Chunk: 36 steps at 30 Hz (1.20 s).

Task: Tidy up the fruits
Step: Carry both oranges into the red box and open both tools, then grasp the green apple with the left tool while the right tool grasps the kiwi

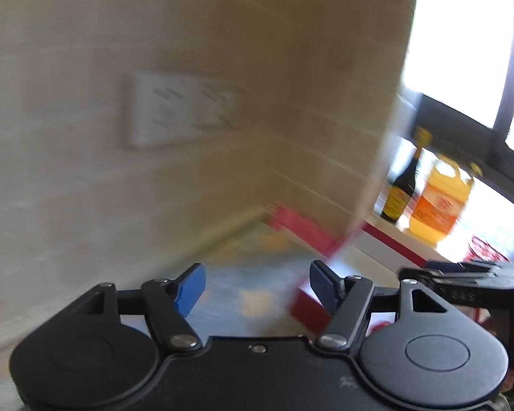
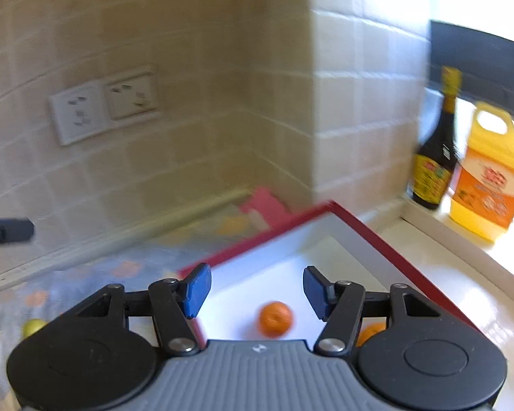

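I find the left gripper (image 1: 257, 289) standing wide with nothing between its blue pads, pointing down toward a patterned cloth (image 1: 243, 274) that runs to the tiled wall (image 1: 188, 68). That view is badly blurred. The right gripper (image 2: 257, 291) stands at middling width, empty, above a white tray with a red rim (image 2: 377, 236). One orange (image 2: 275, 318) lies loose on the tray floor below the gap of the jaws; a second orange (image 2: 370, 332) shows partly behind the right finger. A yellow-green fruit (image 2: 32, 327) lies on the cloth at far left, well apart from the tray. A wall corner sits just beyond the tray's far rim. A dark bottle (image 2: 435, 157) and yellow jug (image 2: 490, 178) stand on the sill to the right.
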Tool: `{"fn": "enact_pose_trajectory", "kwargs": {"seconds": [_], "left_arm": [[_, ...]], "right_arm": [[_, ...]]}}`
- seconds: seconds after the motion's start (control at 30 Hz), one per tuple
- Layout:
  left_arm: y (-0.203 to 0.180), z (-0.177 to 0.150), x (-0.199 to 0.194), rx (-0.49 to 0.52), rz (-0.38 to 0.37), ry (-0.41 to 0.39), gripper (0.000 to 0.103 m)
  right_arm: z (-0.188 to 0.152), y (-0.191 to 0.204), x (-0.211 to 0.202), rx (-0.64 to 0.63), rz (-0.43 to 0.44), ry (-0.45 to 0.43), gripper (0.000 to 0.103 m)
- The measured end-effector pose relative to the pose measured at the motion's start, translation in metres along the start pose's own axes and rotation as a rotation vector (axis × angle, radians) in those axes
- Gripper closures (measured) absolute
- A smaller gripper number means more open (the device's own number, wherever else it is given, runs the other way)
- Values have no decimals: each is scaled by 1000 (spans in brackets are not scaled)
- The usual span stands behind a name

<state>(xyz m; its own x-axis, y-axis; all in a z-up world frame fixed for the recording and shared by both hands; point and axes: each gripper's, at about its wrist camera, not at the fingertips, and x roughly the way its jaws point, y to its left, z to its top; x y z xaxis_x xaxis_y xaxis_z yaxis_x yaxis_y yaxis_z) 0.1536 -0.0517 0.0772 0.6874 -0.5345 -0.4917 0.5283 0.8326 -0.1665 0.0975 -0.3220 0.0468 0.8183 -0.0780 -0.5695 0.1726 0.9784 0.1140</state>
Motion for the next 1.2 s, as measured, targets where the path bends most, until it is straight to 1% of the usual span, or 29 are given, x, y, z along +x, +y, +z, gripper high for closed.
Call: {"fn": "enact_pose_trajectory", "kwargs": {"seconds": [0.1, 0.2, 0.27, 0.37, 0.43, 0.53, 0.6, 0.63, 0.73, 0.9, 1.03, 1.2], "left_arm": [[26, 2, -33, -17, 81, -57, 23], [52, -5, -59, -47, 149, -84, 23], [68, -17, -67, -76, 193, -78, 23], [93, -39, -65, -150, 223, -37, 23], [107, -55, -56, -196, 216, 7, 23], [120, -80, -33, -234, 174, 96, 23], [124, -95, -15, -254, 152, 138, 23], [123, -101, -7, -256, 149, 157, 23], [123, -116, 12, -250, 150, 197, 23], [117, -127, 33, -219, 159, 220, 23], [116, -130, 44, -219, 146, 231, 23], [115, -135, 59, -197, 151, 249, 23]], "right_arm": [[7, 25, -3, -43, 55, -20, 40], [10, 54, -1, -93, 124, -15, 38], [8, 74, 5, -130, 169, 4, 37], [-2, 106, 21, -185, 228, 64, 37], [-13, 125, 31, -219, 272, 113, 37], [-34, 152, 40, -268, 319, 178, 37], [-45, 164, 49, -294, 337, 216, 34], [-50, 168, 52, -302, 340, 232, 32], [-61, 177, 65, -313, 337, 279, 31], [-68, 179, 81, -283, 344, 347, 31], [-73, 183, 90, -290, 338, 361, 31], [-75, 189, 97, -305, 337, 365, 32]]}}
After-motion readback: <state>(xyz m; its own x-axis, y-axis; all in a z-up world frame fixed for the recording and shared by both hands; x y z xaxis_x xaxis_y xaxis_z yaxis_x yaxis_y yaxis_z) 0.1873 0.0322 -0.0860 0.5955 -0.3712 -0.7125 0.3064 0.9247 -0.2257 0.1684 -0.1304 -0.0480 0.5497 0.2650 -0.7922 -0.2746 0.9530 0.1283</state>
